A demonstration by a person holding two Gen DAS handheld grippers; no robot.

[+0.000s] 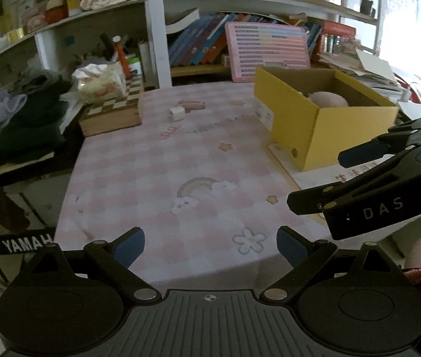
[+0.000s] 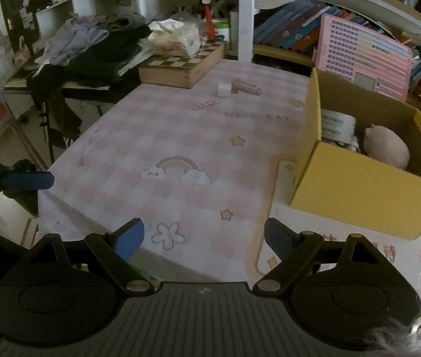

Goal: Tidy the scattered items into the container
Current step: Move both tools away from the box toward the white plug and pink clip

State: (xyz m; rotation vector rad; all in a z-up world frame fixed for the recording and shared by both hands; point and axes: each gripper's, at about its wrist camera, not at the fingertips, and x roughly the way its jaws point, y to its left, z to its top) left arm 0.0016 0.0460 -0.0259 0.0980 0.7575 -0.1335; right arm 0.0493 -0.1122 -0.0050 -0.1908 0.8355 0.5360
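Pink checked tablecloth (image 1: 157, 160), cluttered bookshelf (image 1: 198, 41) behind; yellow box (image 1: 314, 125) at right; both jaws released, empty.

Table (image 2: 157, 136) covered with a pink checked cloth. On it: yellow cardboard box (image 2: 359, 190) at the right; wooden chessboard case (image 2: 180, 68) at the far left corner; small white cube (image 2: 224, 90) beside a brownish cylinder (image 2: 246, 87), possibly wooden, near the far edge.

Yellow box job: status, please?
Left gripper and right gripper open, empty. White cube and wooden peg on far table, outside yellow box. Nothing blocking.
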